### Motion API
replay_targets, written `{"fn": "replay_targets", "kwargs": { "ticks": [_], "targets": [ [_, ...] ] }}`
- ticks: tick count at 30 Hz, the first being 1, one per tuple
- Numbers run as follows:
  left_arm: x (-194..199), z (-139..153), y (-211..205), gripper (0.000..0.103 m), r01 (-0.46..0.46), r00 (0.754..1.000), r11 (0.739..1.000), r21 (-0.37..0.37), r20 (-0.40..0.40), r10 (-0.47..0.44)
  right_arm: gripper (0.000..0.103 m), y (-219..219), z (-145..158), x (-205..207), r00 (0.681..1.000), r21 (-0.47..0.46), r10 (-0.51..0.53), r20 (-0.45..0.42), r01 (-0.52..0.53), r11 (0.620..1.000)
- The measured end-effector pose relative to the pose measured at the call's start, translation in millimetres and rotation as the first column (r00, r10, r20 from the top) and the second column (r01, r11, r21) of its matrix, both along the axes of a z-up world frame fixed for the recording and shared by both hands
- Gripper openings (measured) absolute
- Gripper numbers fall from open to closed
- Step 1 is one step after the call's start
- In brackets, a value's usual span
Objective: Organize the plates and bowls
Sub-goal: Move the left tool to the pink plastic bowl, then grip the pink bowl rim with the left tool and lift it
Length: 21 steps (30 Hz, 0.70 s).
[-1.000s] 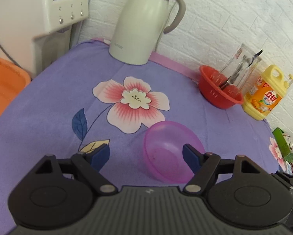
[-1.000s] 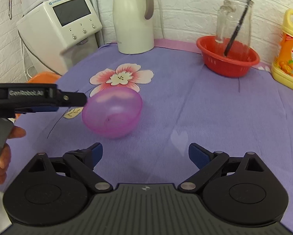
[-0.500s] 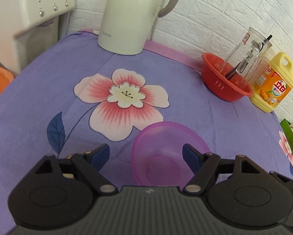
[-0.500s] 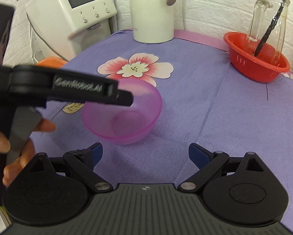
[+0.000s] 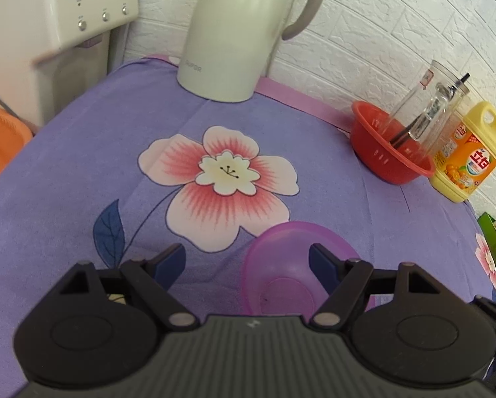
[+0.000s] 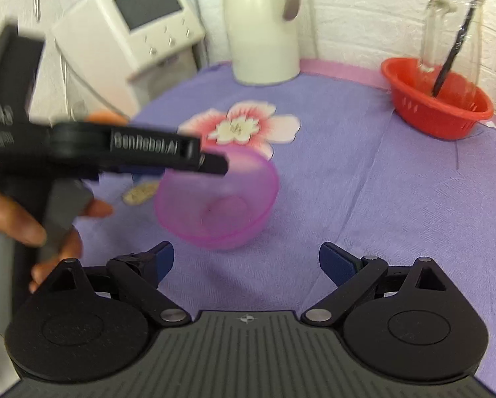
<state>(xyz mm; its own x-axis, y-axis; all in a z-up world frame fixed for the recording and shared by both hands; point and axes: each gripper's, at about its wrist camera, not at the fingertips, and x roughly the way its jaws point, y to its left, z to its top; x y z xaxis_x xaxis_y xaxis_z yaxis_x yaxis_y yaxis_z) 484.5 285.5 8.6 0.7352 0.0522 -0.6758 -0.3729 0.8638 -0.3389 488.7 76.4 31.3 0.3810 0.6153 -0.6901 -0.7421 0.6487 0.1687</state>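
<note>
The pink bowl sits upright on the purple cloth of the counter, just below the printed flower, its far rim inside the span of the left claw. That claw is spread wide and holds nothing; its right pad is at or just over the bowl's right rim, though I cannot tell if it touches. From the right-wrist view the left claw reaches over the bowl's near-left rim. The right claw hangs short of the bowl, also wide apart and empty. The bowl looks like thin translucent plastic: probably light, stiff, smooth and apt to skid or tip, so pinching the rim wall seems best. Behind stand a white kettle, a red basket with a glass jug, and a yellow detergent bottle
</note>
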Motion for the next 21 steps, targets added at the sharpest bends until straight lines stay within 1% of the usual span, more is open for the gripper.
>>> {"fn": "replay_targets", "kwargs": {
  "ticks": [2,5,7,9,11,14,17,18,19,21],
  "targets": [
    [-2.0,1.5,-0.7,0.076,0.001,1.0,1.0,0.003,0.006,-0.001,0.103,-2.7,3.2,8.2,0.999,0.02,-0.054,0.009,0.054,0.998],
    [-5.3,3.0,-6.0,0.076,0.025,1.0,0.999,0.021,0.01,-0.025,0.103,4.3,-2.4,25.1,0.994,0.002,-0.109,-0.002,0.109,0.994],
    [-5.6,0.1,-8.9,0.073,0.046,0.999,0.999,0.024,0.001,-0.046,0.103,13.7,-9.6,31.2,0.994,-0.026,-0.105,-0.006,0.105,0.994],
    [-4.8,-3.2,-10.4,0.072,0.054,0.998,0.998,0.021,-0.01,-0.054,0.103,22.0,-17.4,33.7,0.996,-0.051,-0.088,-0.014,0.087,0.995],
    [-3.8,-5.8,-11.9,0.071,0.058,0.998,0.998,0.025,-0.013,-0.058,0.103,28.2,-23.6,32.7,0.997,-0.061,-0.07,-0.021,0.068,0.996],
    [-1.5,-7.7,-13.4,0.07,0.058,0.998,0.998,0.017,-0.025,-0.058,0.103,34.3,-26.9,29.3,0.998,-0.061,-0.058,-0.02,0.057,0.997],
    [-0.2,-8.5,-14.5,0.066,0.08,0.995,0.997,0.019,-0.053,-0.079,0.103,39.9,-25.9,24.7,0.999,-0.06,-0.036,-0.016,0.035,0.998],
    [0.0,-8.9,-14.2,0.06,0.082,0.995,0.996,0.021,-0.059,-0.081,0.103,42.2,-25.5,23.3,1.0,-0.061,-0.027,-0.012,0.026,0.998],
    [-0.2,-9.8,-13.2,0.052,0.079,0.995,0.997,0.018,-0.06,-0.078,0.103,43.8,-25.4,21.6,1.0,-0.06,-0.02,-0.009,0.02,0.998],
    [0.2,-12.9,-12.8,0.043,0.083,0.995,0.997,0.001,-0.064,-0.083,0.103,48.4,-26.9,20.2,1.0,-0.068,-0.01,-0.015,0.009,0.998]
  ]
}}
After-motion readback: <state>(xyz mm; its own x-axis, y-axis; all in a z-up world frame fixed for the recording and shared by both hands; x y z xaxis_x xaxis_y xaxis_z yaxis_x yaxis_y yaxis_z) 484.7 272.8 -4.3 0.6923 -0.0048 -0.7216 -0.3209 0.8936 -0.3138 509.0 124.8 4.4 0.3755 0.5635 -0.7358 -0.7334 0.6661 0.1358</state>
